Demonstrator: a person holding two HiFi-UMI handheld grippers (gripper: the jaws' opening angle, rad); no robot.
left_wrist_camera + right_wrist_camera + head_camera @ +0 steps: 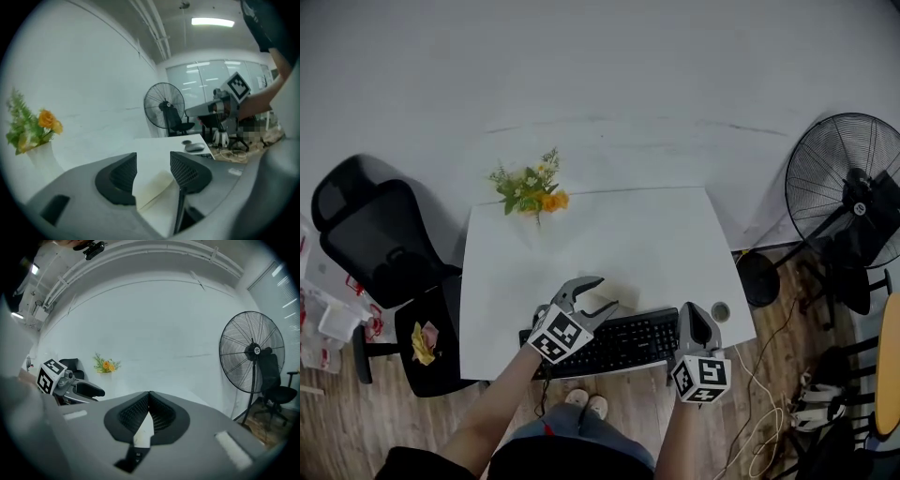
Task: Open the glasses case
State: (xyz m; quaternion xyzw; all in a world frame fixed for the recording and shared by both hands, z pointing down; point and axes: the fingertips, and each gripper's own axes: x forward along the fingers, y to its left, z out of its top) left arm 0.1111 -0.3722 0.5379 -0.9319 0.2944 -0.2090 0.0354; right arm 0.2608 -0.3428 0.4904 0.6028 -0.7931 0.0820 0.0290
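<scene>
no glasses case shows in any view. the left gripper [605, 292], at lower centre, stands wide and empty; the right gripper [695, 311] is closed on nothing. searching low could bump the keyboard [628, 339].

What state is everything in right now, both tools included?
left tool: open, nothing between the jaws.
right tool: shut, empty.
flowers: upright, far edge of the table.
keyboard: flat, near edge of the table.
fan: upright; spinning or not, cannot tell.
glasses case: not seen in any view.
</scene>
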